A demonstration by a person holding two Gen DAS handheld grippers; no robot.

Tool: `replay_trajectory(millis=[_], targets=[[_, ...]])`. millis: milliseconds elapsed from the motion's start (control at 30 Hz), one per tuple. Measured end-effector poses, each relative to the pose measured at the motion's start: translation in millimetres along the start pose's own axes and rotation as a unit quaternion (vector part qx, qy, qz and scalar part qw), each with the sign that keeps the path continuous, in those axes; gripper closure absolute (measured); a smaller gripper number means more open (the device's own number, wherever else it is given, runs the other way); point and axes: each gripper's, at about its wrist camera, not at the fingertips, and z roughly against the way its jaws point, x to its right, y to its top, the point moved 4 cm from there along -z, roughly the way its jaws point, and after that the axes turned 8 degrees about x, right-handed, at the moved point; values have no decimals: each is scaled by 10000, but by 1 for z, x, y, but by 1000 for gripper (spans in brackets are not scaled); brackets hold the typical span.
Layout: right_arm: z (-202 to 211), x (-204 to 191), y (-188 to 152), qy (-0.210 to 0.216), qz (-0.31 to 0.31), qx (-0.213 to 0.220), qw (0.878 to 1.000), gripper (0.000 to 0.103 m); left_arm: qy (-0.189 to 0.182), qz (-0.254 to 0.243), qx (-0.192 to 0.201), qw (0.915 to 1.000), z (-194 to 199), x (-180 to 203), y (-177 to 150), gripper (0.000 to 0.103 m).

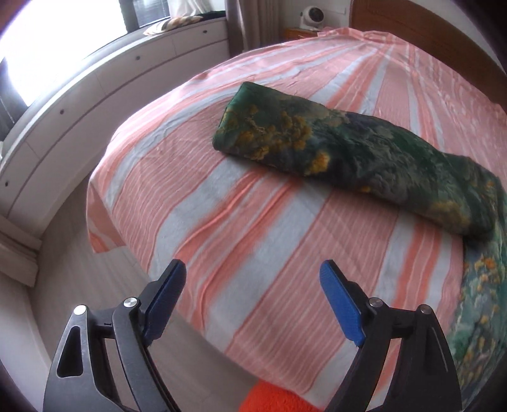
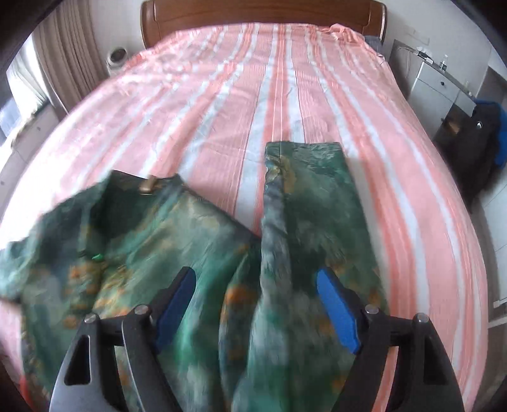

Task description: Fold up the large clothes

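Both grippers, left (image 1: 253,279) and right (image 2: 256,285), gape wide, holding nothing. Blurred green floral silky garment (image 2: 304,202) lies on pink-striped bedsheet (image 2: 221,95), its near end cut off, one long fold pointing toward the far headboard (image 2: 263,12).

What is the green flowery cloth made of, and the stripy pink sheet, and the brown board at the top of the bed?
Green garment: thin woven fabric, perhaps silky or satin-like, since it shows a soft sheen and drapes in loose folds.
Striped sheet: woven cloth, probably cotton or a blend; it looks mostly matte, with fine wrinkles.
Headboard: looks like varnished wood, brown and smooth with a glossy edge.
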Motion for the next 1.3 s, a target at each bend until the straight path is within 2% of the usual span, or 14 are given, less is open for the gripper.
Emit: replay_trajectory(millis=[67,100,133,267,367,467,533,667,867,1067,1100,1167,1200,1300], targets=[[-36,5,-3,-347,58,-340,9988,38,-47,-184,75,9998,17,9,-8,12],[-48,18,-9,-420,-79,-533,9977,72,-101,-295,106,9995,23,17,-11,12],[-49,31,-13,-384,-273,-553,9974,90,-173,-385,122,9990,28,26,-15,12],[30,126,-43,-323,-1534,433,9867,92,-714,-563,237,9956,38,75,-21,12],[107,187,-113,-409,-2226,953,9694,92,-1182,-636,313,9905,49,121,-25,12],[145,218,-212,-341,-2999,911,9490,78,-1681,-803,324,9820,60,174,-29,12],[152,227,-282,-268,-3725,720,9249,25,-1869,-1017,342,9765,70,204,-36,12],[171,221,-380,-250,-4551,663,8876,28,-2056,-1390,277,9683,82,241,-53,12],[238,240,-400,-111,-4764,1722,8621,20,-2092,-1741,198,9620,93,261,-84,11],[205,325,-418,-292,-5695,1143,8135,17,-2114,-1844,214,9596,106,272,-105,11],[201,331,-420,-166,-5708,1080,8138,17,-2118,-1880,231,9588,108,273,-108,11],[191,334,-410,259,-5516,935,8285,42,-2085,-2003,218,9570,111,280,-112,11],[189,334,-403,231,-5318,796,8428,77,-2080,-2035,211,9565,113,282,-113,11],[197,347,-384,-431,-4732,857,8757,81,-2133,-2134,436,9524,125,290,-110,7]])
